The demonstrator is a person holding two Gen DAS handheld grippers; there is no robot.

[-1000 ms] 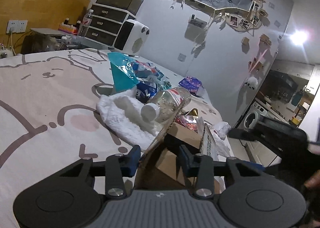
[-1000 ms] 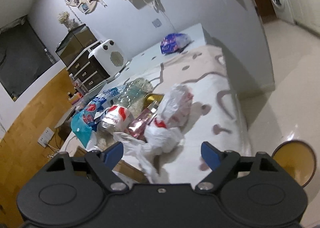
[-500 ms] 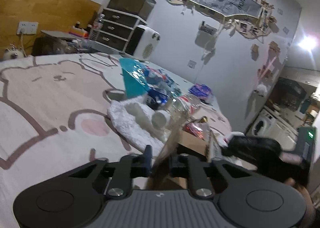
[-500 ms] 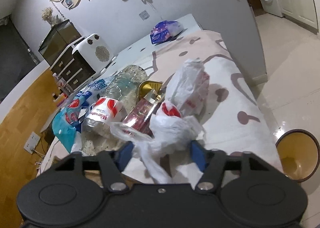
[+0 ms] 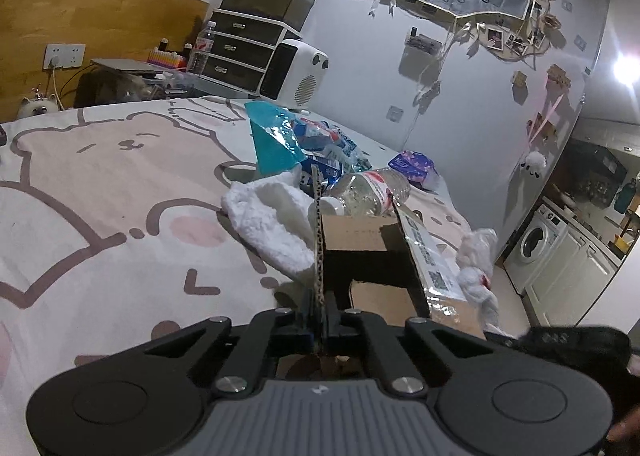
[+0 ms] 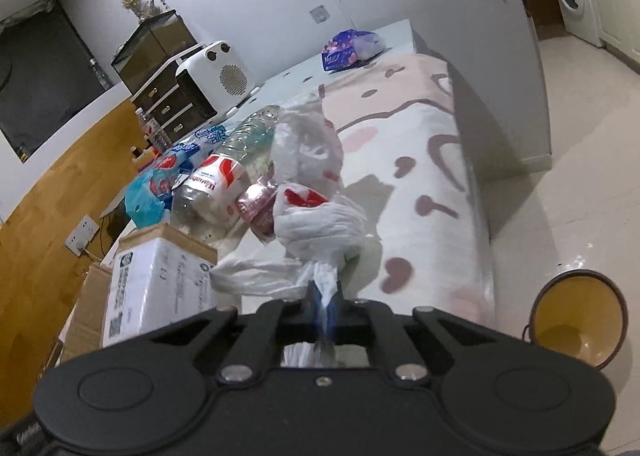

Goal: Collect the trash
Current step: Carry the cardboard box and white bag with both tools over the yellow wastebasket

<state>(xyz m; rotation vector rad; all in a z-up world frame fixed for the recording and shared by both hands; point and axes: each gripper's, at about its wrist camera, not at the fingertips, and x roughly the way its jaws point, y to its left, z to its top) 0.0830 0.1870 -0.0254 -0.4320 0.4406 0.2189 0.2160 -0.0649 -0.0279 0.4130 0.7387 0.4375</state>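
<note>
A brown cardboard box (image 5: 360, 240) lies open on the bed, and my left gripper (image 5: 319, 306) is shut on the thin edge of its left flap. The same cardboard box (image 6: 156, 280) appears at the left of the right wrist view. My right gripper (image 6: 323, 298) is shut on a twisted end of a white plastic bag (image 6: 316, 192) with red print, which bulges just ahead of it. Beyond the box lie a clear plastic bottle (image 5: 364, 192), a white fluffy cloth (image 5: 272, 220), a teal wrapper (image 5: 272, 140) and blue packets. The white bag (image 5: 476, 256) shows beside the box's right flap.
The bed (image 5: 100, 192) has a pale bear-print cover. A round yellow-lined bin (image 6: 576, 320) stands on the tiled floor beside the bed. A white heater (image 5: 292, 72), dark drawers (image 5: 244, 48) and a purple tissue pack (image 6: 344, 48) sit along the wall. A washing machine (image 5: 532, 244) stands far right.
Both grippers have gone from wide open to shut, the left onto the box flap and the right onto the white bag's end. The right gripper has dropped closer to the bag.
</note>
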